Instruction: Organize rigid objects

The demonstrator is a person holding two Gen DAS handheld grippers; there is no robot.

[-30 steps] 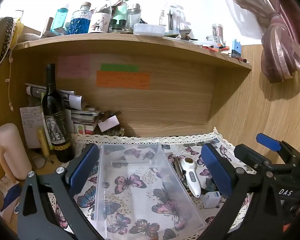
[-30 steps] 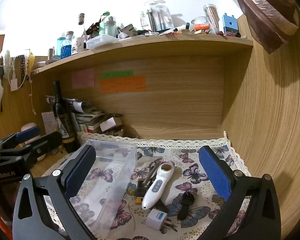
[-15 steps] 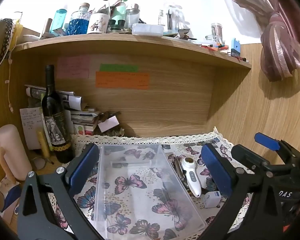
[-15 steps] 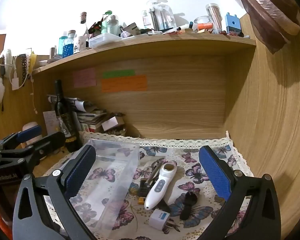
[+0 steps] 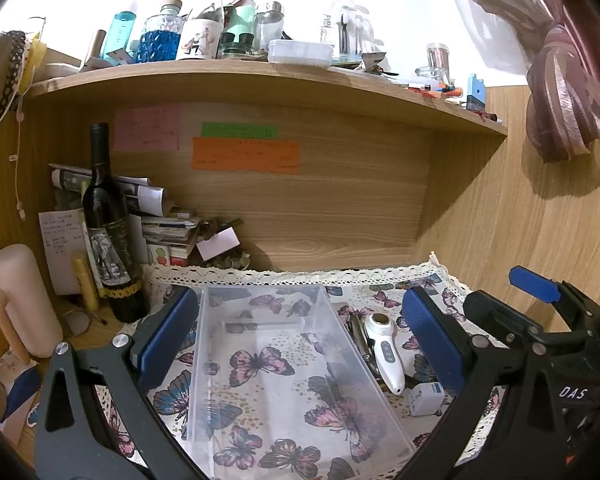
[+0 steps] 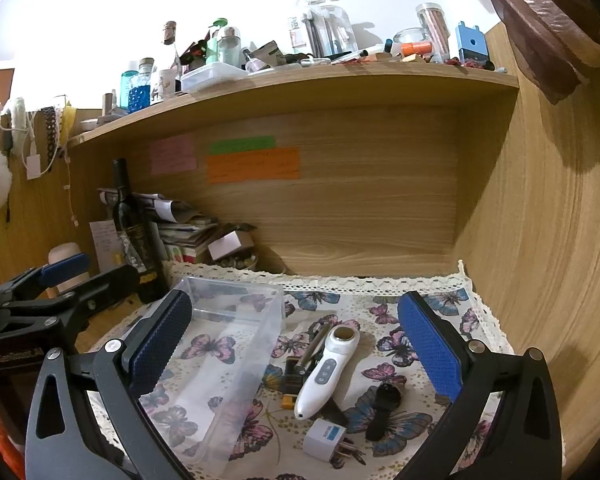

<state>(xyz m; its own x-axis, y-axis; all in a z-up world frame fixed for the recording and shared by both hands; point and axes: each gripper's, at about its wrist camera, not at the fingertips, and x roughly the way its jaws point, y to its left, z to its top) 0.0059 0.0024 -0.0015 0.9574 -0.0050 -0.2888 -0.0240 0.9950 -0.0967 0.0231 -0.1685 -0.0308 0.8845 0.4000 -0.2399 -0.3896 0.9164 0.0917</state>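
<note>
Both the left gripper (image 5: 300,340) and right gripper (image 6: 296,344) gape wide, holding nothing. The clear rectangular plastic bin (image 5: 284,364) fills the left view's lower centre. A white handheld device (image 6: 326,372) lies lower centre in the right view.

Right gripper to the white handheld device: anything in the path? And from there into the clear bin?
Nothing visible blocks the open right gripper from the white handheld device; it lies exposed on top of the pile. It rests partly on a metal tool. Toward the clear bin, only the bin's near wall must be cleared.
</note>
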